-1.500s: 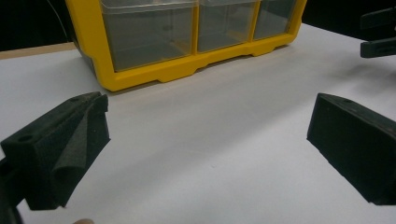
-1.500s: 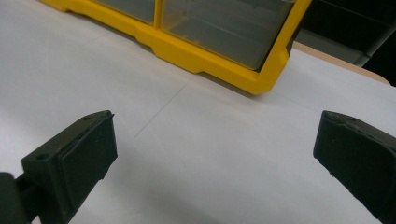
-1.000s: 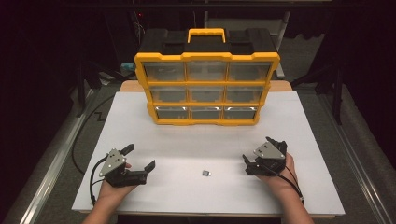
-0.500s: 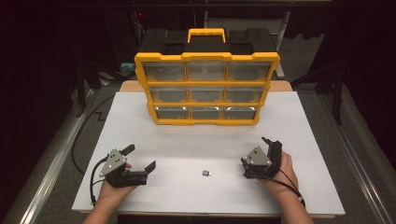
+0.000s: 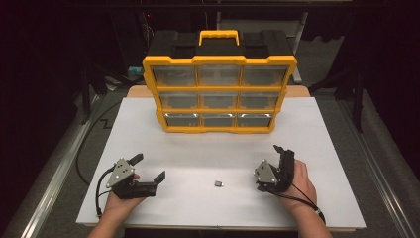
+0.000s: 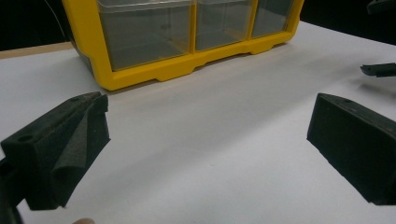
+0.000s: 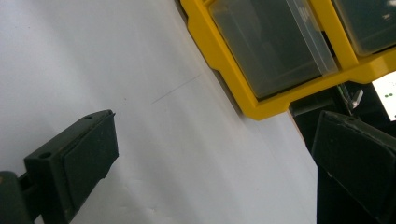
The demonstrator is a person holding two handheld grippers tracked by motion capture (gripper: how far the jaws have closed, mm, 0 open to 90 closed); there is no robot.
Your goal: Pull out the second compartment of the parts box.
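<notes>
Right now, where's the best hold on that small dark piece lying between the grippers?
Probably across its short sides, coming straight down: the small dark piece lies flat and low on the white table, apart from everything. The right gripper, jaws open, is nearer. Its finer shape is too small to tell.

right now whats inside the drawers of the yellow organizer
The organizer has nine clear drawers, all shut. Through their fronts nothing distinct shows; the two nearest in the left gripper view look empty. Glare and dark plastic hide the drawer backs, so small parts there cannot be ruled out.
</notes>
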